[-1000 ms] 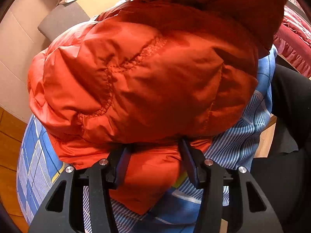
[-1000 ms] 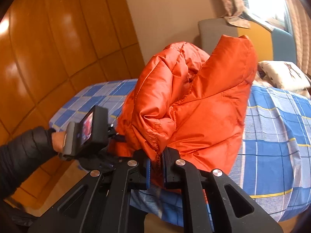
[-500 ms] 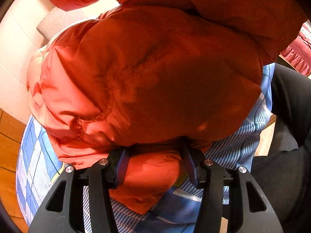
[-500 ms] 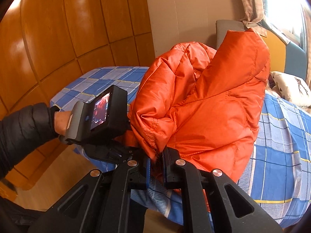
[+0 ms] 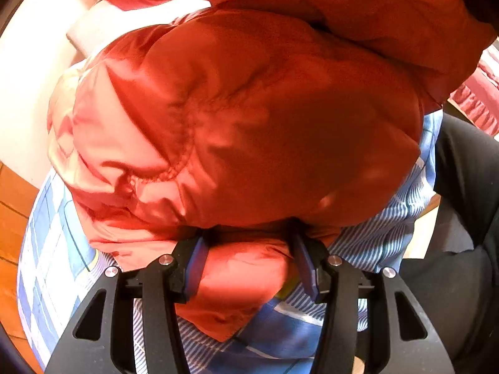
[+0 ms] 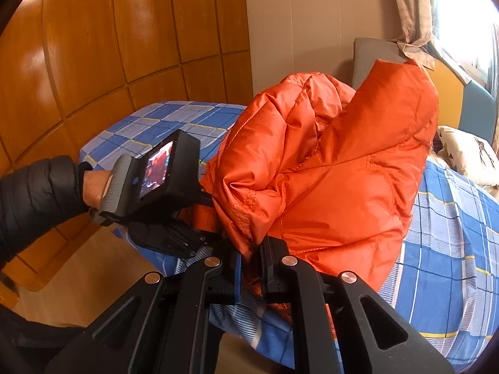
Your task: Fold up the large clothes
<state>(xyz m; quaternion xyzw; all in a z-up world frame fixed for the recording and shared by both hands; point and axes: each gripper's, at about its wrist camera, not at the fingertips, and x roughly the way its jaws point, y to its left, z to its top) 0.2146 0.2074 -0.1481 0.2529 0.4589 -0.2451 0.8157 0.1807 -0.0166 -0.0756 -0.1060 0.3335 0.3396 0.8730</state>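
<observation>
Right wrist view first: the right gripper has its fingers pinched tight on a quilted edge of the orange down jacket, a stitched hem or cuff bunched between the pads. That jacket is heaped in a tall mound on the bed, near the edge closest to the cameras, with one broad panel standing up over the rest like a flap mid-fold. Beside it, the left gripper comes in low from the side, the person's hand in a black sleeve wrapped round the handle, its little screen glowing. Over on the left wrist view, that left gripper has its fingers spread wide apart, straddling a lower orange layer that lies on the checked sheet, with the puffy bulk of the jacket ballooning right above them; I see no pinch there, just fabric lying between the open pads. Now, how will this thing handle? It looks light, soft and springy, full of air, with a shiny shell that I'd judge slippery, so a grab on the fat quilted middle would likely squash and slide off. The better hold is where the right gripper already has it: a seamed hem or cuff, where the stitching makes the cloth thin and firm. Any fold will probably want pressing down, or it puffs back open. A cushion sits toward the far end of the bed, well apart from the action.
</observation>
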